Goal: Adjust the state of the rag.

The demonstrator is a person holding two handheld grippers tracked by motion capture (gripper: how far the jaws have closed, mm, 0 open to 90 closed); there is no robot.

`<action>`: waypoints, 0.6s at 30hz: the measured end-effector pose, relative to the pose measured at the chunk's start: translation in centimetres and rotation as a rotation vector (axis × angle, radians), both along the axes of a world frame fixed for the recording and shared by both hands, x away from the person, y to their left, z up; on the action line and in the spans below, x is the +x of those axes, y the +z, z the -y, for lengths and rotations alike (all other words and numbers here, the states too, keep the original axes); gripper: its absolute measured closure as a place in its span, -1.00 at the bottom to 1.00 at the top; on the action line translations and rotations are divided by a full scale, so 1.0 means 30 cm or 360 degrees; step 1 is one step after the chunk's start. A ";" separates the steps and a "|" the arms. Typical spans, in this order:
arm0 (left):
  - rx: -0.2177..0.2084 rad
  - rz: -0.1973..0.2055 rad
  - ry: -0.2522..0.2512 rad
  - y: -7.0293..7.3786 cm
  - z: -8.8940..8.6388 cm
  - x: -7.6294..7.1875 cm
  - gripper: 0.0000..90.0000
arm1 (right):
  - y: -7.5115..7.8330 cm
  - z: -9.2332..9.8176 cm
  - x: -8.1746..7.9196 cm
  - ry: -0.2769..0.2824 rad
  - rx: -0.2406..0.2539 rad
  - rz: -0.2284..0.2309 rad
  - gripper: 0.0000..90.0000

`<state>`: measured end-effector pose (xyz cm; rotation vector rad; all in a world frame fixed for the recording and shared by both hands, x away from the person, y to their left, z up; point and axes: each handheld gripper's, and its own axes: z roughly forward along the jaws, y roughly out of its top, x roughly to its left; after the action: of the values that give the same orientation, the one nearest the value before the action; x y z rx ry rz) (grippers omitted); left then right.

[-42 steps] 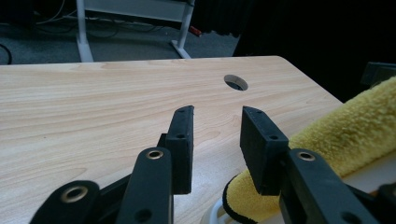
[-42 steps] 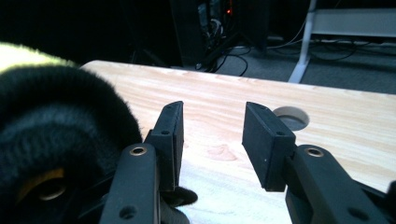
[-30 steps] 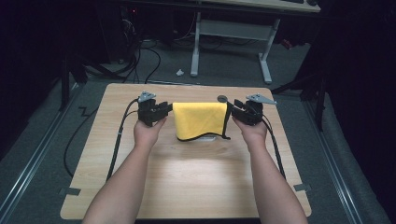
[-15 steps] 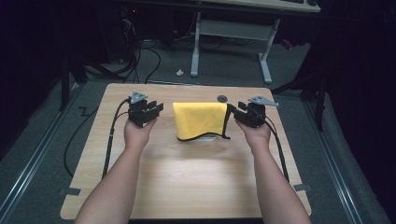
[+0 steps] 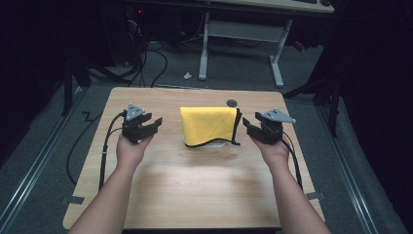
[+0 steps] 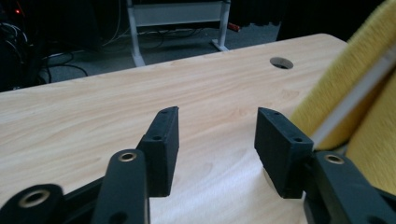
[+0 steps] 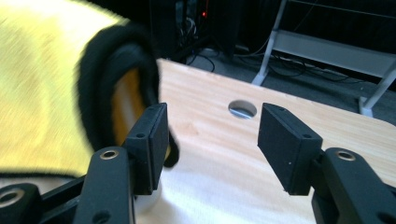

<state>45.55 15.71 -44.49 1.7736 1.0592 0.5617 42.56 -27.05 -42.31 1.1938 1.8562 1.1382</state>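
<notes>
On the pale wooden worktop (image 5: 195, 185), a folded yellow microfibre cloth with black edging (image 5: 208, 126) lies between both tools. Left hand-held gripper (image 5: 155, 124) and right hand-held gripper (image 5: 247, 127) have just been opening, jaws wide, nothing between them, each apart from the cloth.

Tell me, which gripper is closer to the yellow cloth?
Right. The right gripper sits open just off the yellow cloth's black-edged side, while the left gripper, also open, is farther out, with bare table between.

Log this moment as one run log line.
cloth: folded, lying free on table | left gripper: open, jaws just opening, nothing between | right gripper: open, jaws just opening, nothing between
</notes>
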 end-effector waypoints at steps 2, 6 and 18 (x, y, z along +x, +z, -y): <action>-0.0017 0.0004 -0.0001 -0.005 -0.014 -0.034 0.07 | -0.001 -0.004 -0.039 0.0000 -0.0029 0.0046 -0.04; -0.0017 0.0016 -0.0036 -0.027 -0.031 -0.115 0.03 | -0.003 -0.009 -0.115 0.0035 -0.0037 0.0046 -0.05; 0.0082 -0.0043 -0.0214 -0.149 0.011 -0.400 -0.03 | -0.131 -0.027 -0.355 0.0063 -0.0070 -0.0002 0.00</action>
<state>33.56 15.39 -48.95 1.8863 0.9429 0.4869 31.90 -26.23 -46.25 1.1382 1.9039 1.1122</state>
